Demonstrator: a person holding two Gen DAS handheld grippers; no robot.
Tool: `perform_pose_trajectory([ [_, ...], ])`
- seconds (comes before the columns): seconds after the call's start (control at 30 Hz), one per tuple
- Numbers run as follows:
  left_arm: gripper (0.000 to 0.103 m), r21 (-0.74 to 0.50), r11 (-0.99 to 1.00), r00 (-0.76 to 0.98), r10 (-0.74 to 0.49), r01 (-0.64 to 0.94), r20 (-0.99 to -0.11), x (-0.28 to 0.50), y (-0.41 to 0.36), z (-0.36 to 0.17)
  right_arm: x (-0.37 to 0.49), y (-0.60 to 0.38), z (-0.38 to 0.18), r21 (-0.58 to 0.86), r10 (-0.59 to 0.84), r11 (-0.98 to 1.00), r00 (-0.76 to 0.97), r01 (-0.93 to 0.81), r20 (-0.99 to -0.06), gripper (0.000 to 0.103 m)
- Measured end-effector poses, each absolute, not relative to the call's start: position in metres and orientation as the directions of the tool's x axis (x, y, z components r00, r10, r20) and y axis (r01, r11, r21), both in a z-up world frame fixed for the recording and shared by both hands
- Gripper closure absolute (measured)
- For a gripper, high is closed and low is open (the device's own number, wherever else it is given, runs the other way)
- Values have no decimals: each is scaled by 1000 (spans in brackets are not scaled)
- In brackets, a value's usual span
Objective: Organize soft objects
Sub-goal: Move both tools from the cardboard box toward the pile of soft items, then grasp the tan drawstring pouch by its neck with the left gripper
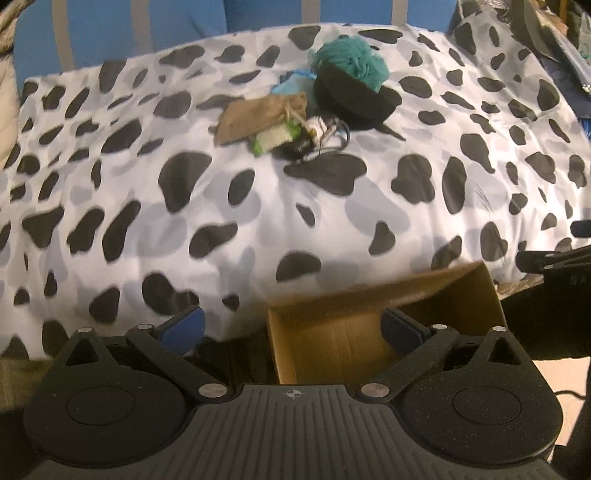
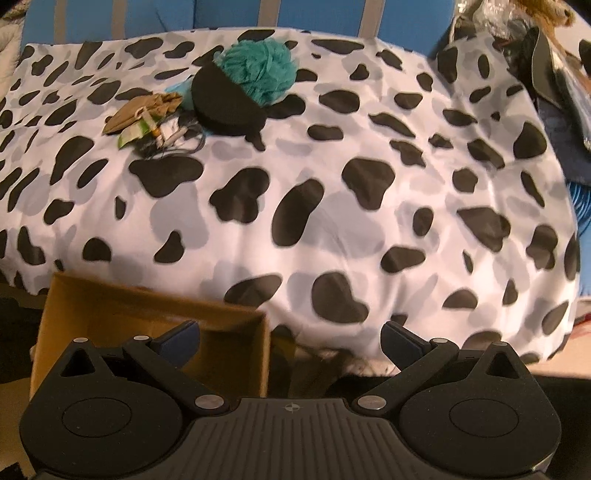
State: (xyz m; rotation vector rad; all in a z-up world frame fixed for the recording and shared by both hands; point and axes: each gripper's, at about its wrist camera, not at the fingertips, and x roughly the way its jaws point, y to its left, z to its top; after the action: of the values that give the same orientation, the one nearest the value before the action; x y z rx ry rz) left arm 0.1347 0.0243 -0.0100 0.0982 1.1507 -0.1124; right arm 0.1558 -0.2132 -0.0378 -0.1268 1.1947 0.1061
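Note:
A small pile lies at the far side of the cow-print bed cover (image 1: 258, 206): a teal yarn ball (image 1: 351, 61), a black round pad (image 1: 354, 98), a tan cloth pouch (image 1: 258, 114), a green-and-white sponge (image 1: 275, 138) and tangled black cords (image 1: 317, 142). The pile also shows in the right wrist view: the yarn (image 2: 258, 70), the pad (image 2: 225, 107), the pouch (image 2: 142, 109). An open cardboard box (image 1: 369, 332) stands at the bed's near edge, also in the right wrist view (image 2: 147, 317). My left gripper (image 1: 291, 326) and right gripper (image 2: 290, 338) are open and empty, held near the box.
A blue-and-grey striped surface (image 1: 147, 26) stands behind the bed. Clutter, with dark items and a blue coiled thing (image 2: 581, 206), lies at the right of the bed. Part of the other gripper (image 1: 554, 266) shows at the right edge of the left wrist view.

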Motion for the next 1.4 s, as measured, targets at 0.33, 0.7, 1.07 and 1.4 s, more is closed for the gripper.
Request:
perform_pose_trajectory([
  [0.33,0,10,979,443,-83,204,-893,181,29,-8,201,-226,-41,-78,2,982,418,-174,-909,0],
  [0.7,0,-85,979,392,-153,187,-907,238,42,-33,250,-226,-67,-15,67,981,407,-193,-911,0],
  [1.07,0,-98,984,456,-155,147,-876,294,46,-49,288,-220,-82,-2,107,971,442,-240,-891,0],
  [1.4,0,-132,986,454,-162,99,-876,315,66,-79,308,-222,-91,24,128,977,485,-214,-865,0],
])
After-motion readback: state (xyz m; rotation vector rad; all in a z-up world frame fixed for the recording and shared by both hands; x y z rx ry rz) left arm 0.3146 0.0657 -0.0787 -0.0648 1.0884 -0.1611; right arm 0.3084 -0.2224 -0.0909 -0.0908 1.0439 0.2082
